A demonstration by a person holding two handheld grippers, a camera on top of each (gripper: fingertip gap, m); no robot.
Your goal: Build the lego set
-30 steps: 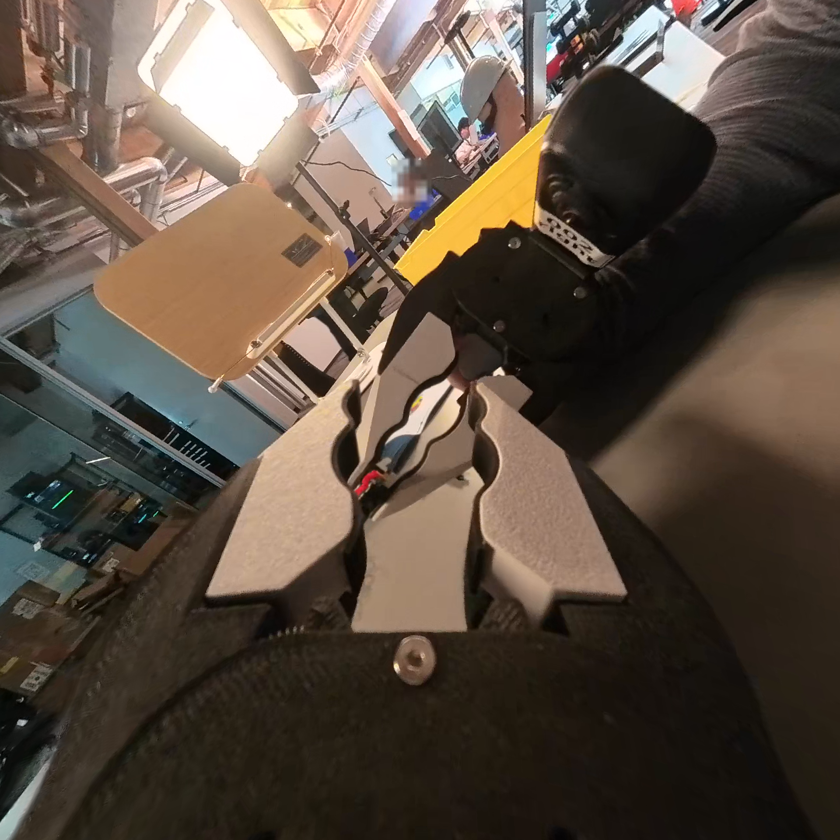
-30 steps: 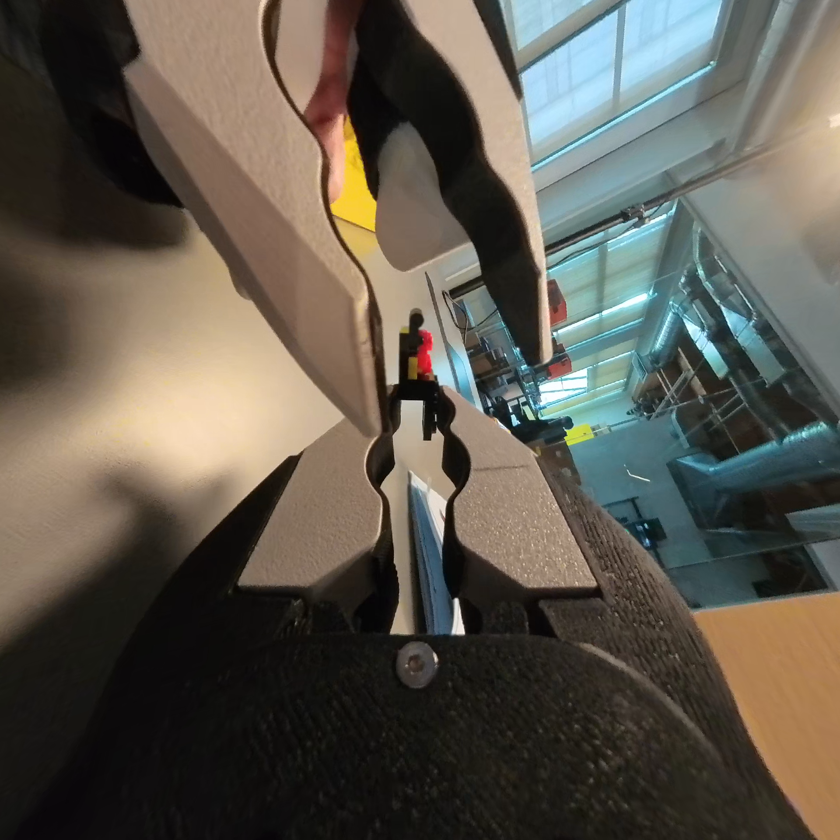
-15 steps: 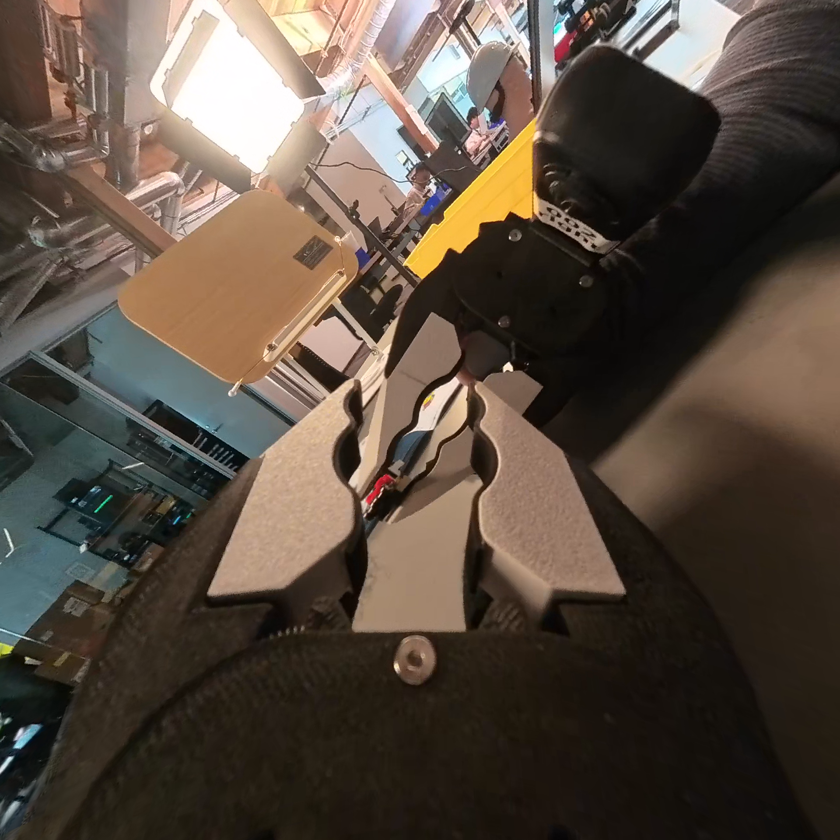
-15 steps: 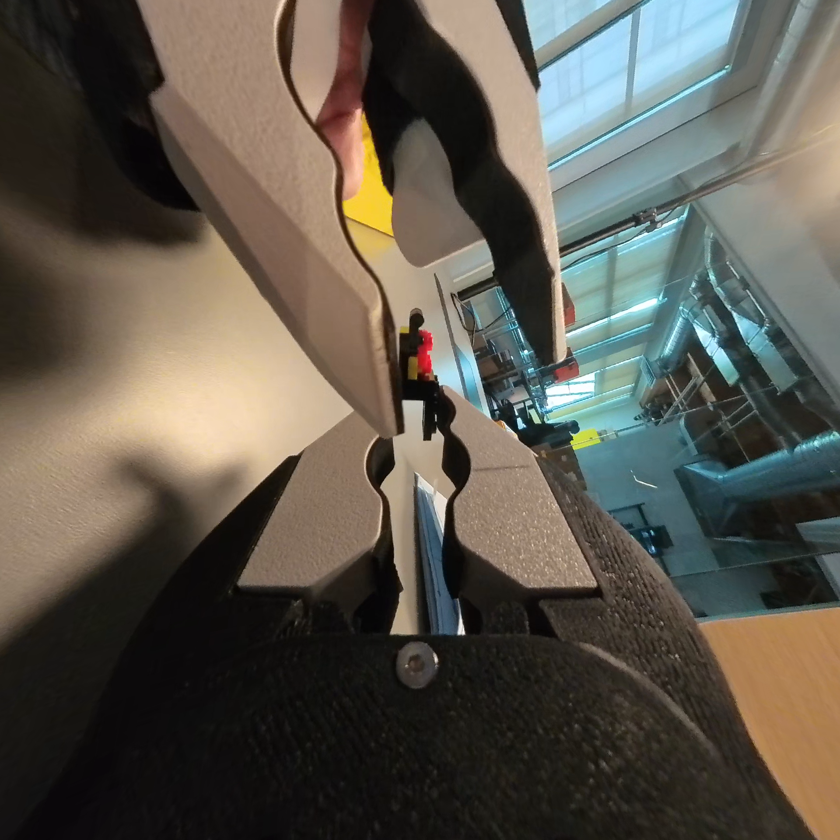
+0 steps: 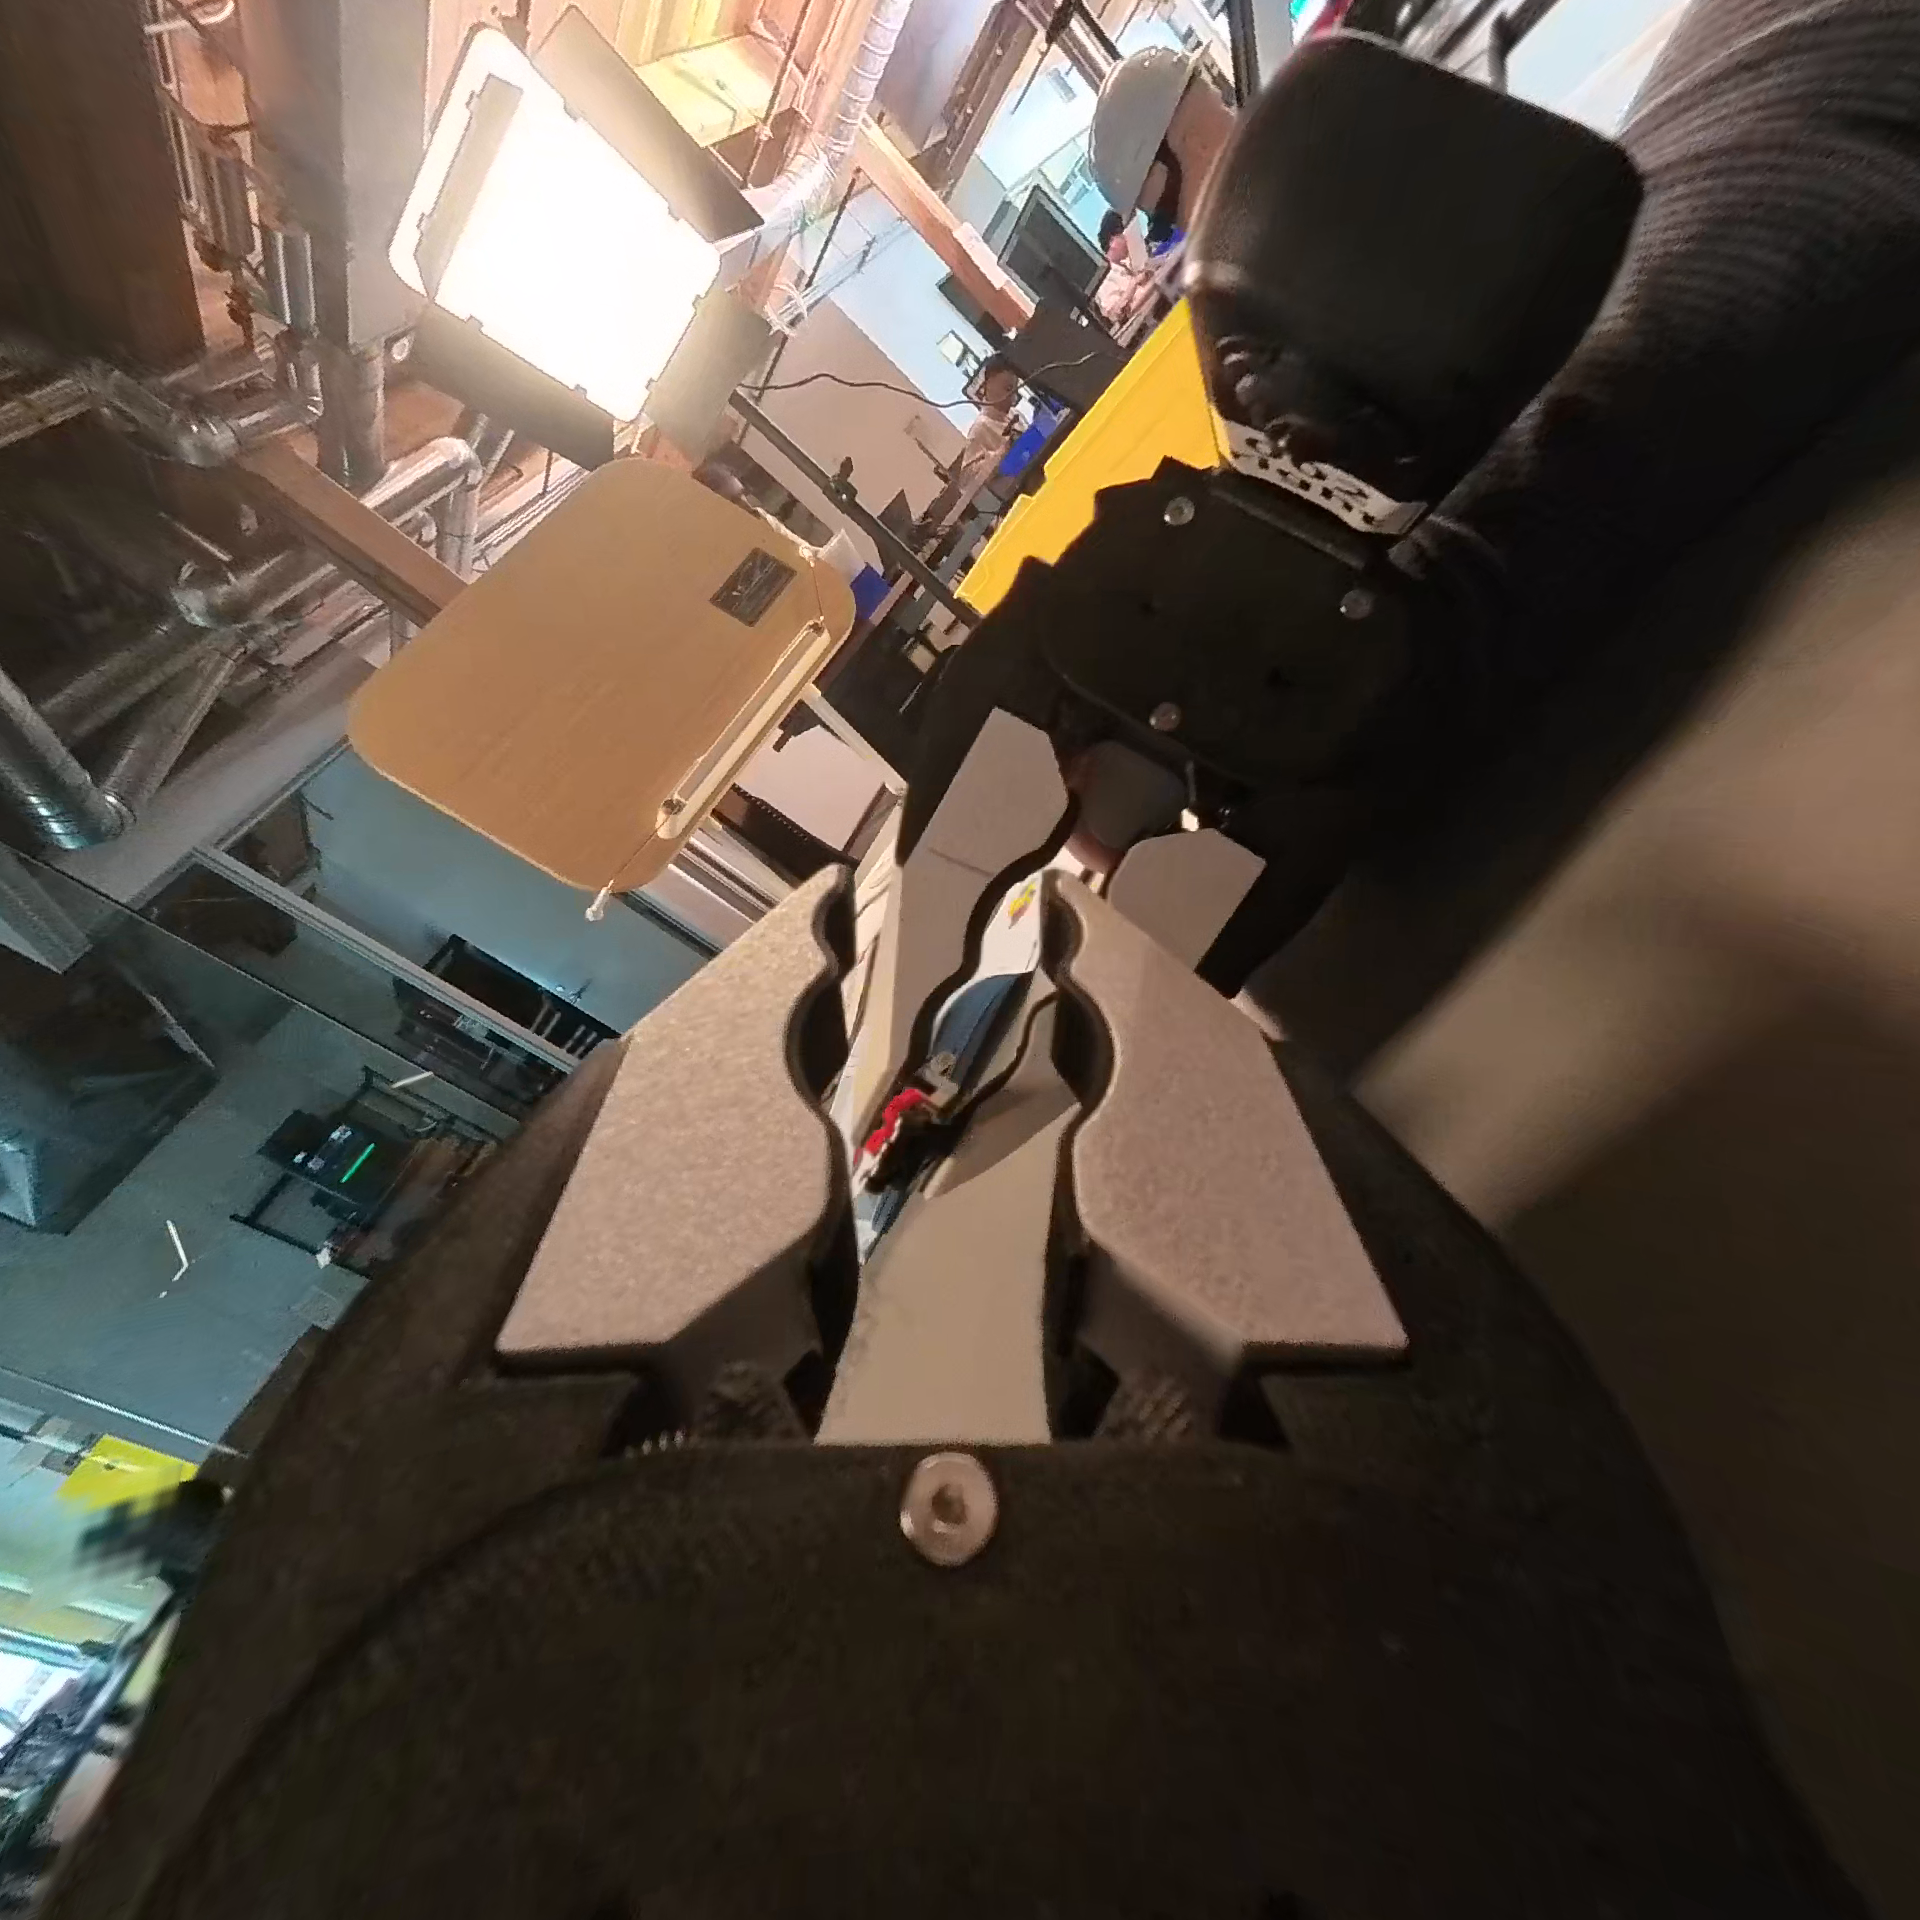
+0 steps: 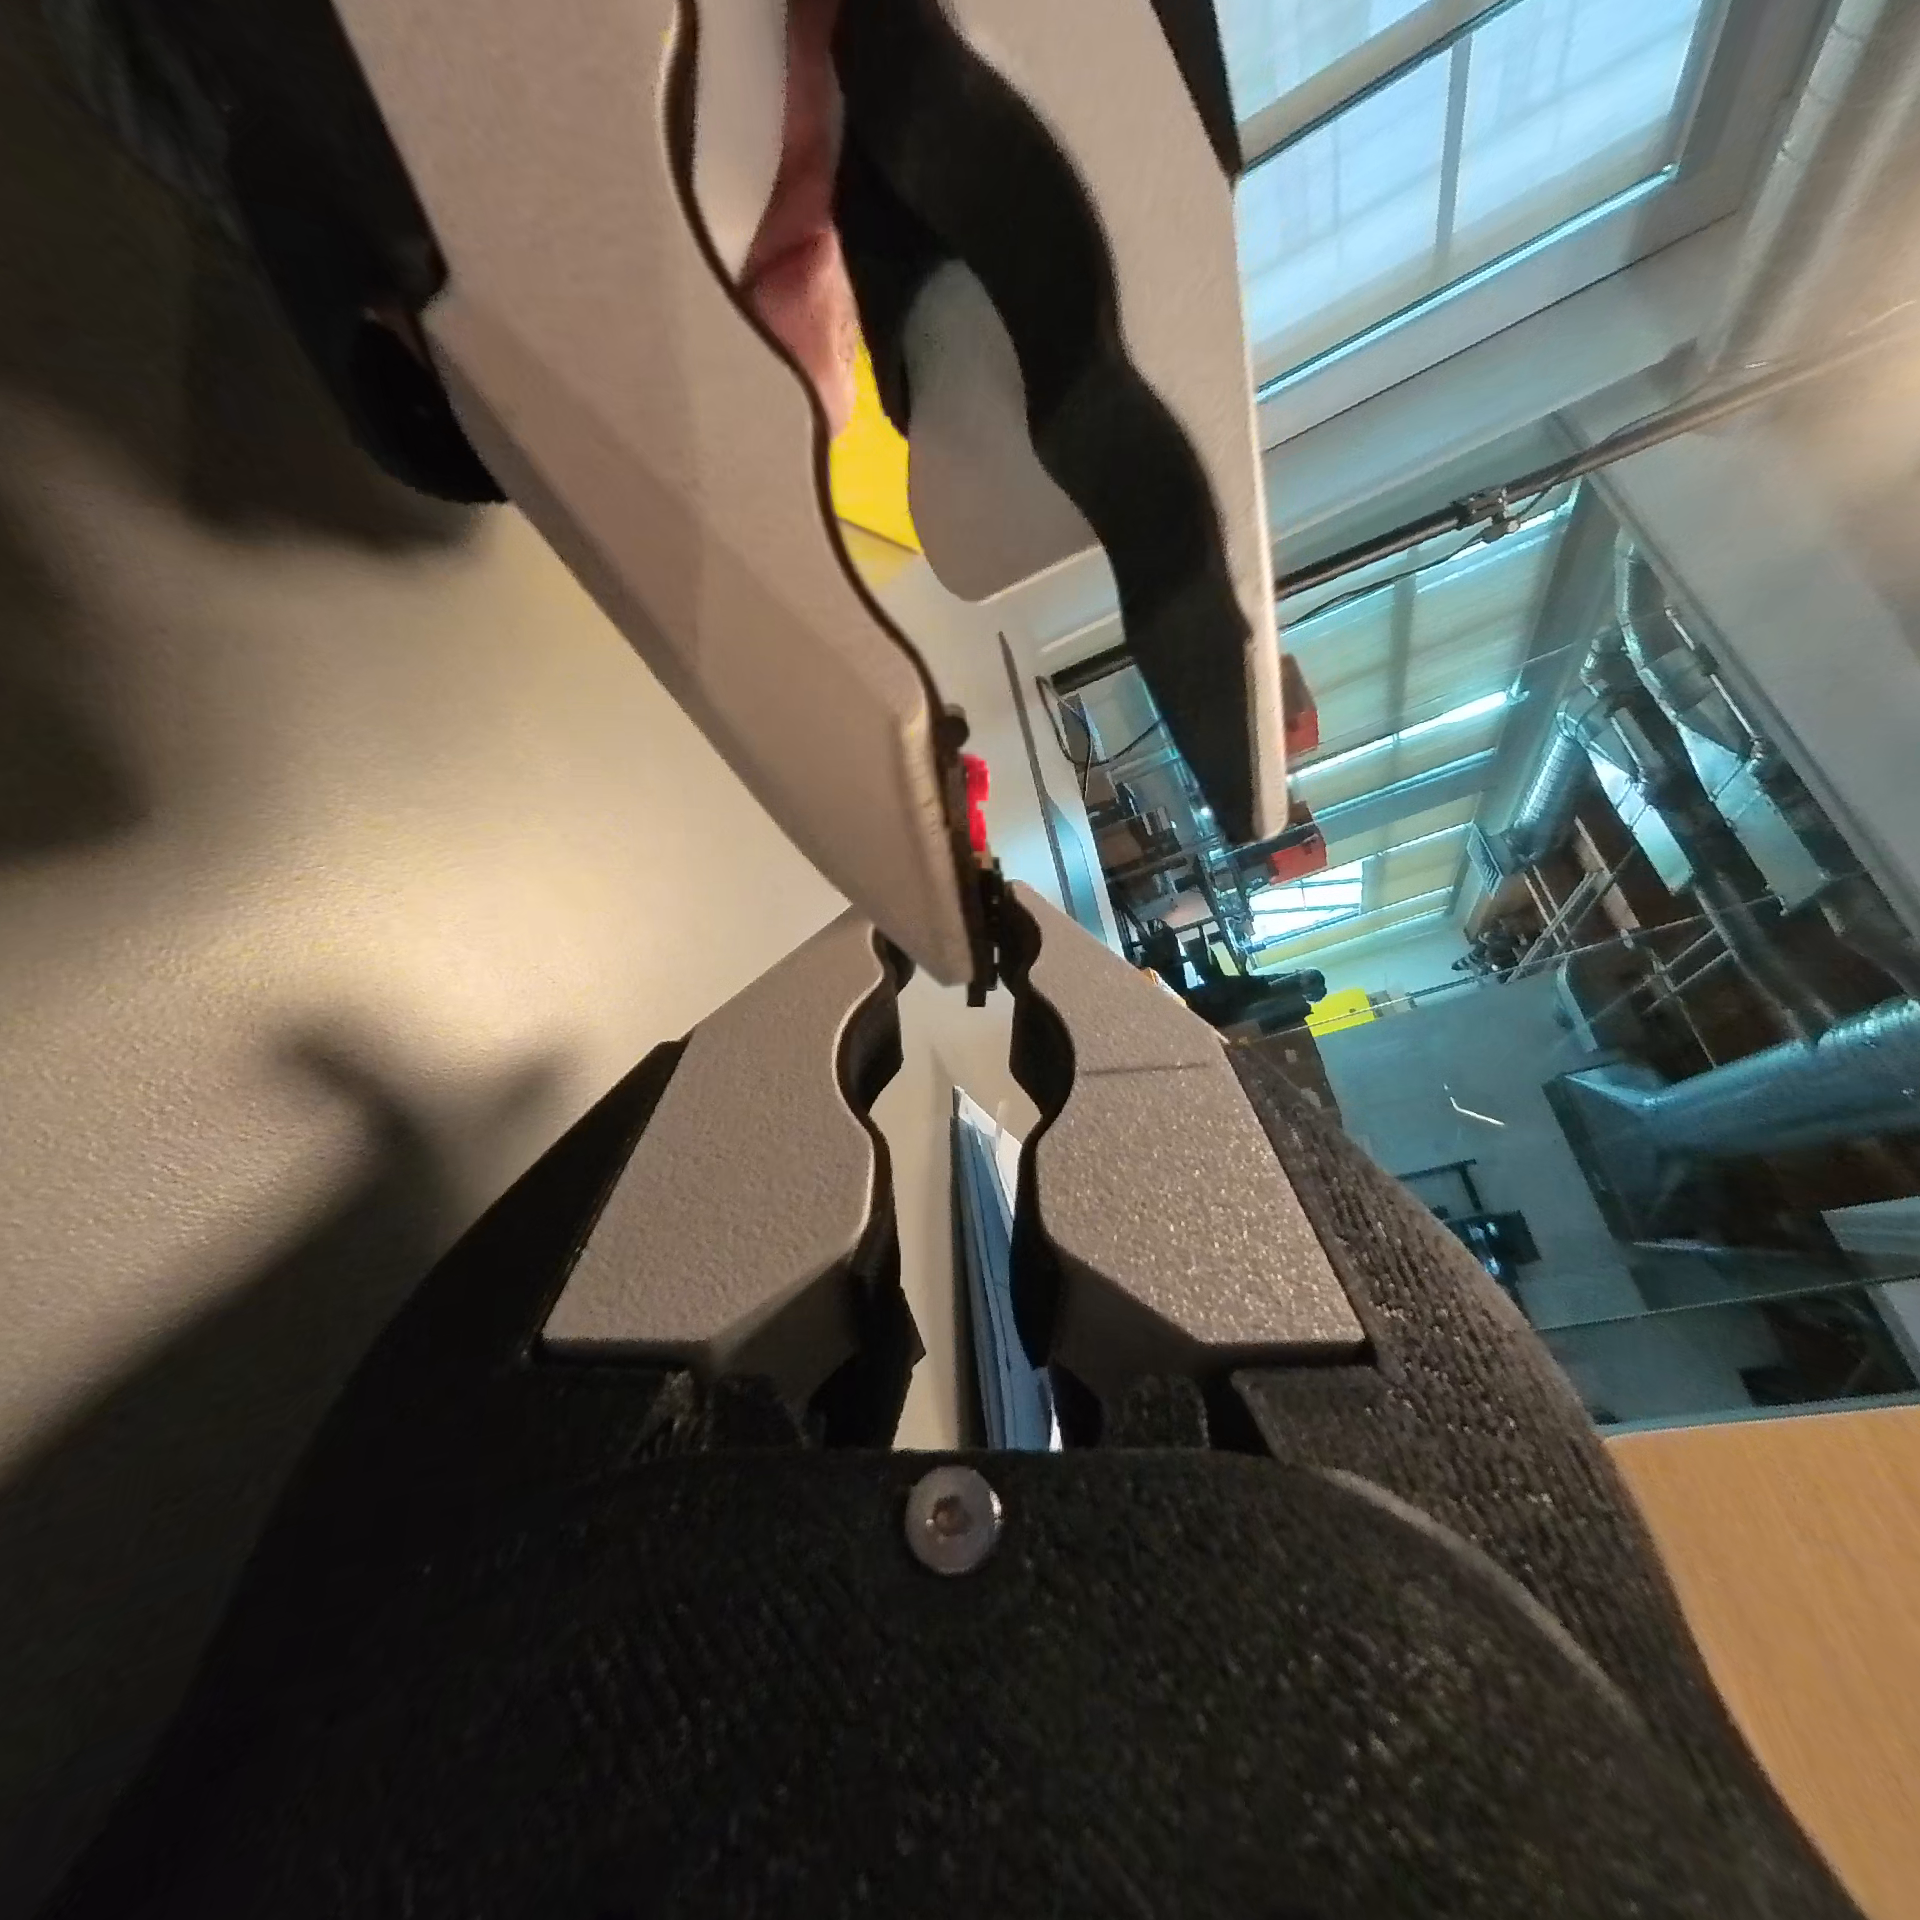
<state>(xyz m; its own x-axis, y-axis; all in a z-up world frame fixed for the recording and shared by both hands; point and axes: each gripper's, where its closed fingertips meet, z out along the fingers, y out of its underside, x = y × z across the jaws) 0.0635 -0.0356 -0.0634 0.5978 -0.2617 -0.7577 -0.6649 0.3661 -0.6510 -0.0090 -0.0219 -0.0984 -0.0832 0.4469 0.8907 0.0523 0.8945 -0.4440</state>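
While both claws met tip to tip above the pale table (image 6: 416, 883), the right claw (image 6: 951, 951) pinched the black end of a small lego piece (image 6: 977, 821) with red and yellow parts. The left claw (image 5: 951, 914) stood open, 1 of its fingers (image 6: 727, 540) pressed against that piece, a booklet (image 6: 987, 1247) lying just beyond.

My grey textured left gripper (image 5: 951, 925) stands parted, and the other grey two-finger gripper (image 5: 940, 1081) reaches in between my jaws, its tips pinching a small red-and-black lego piece (image 5: 902, 1122). Beyond hang a light wooden board (image 5: 592, 675), a glowing rectangular lamp panel (image 5: 566, 281) and a yellow bin (image 5: 1101, 488).
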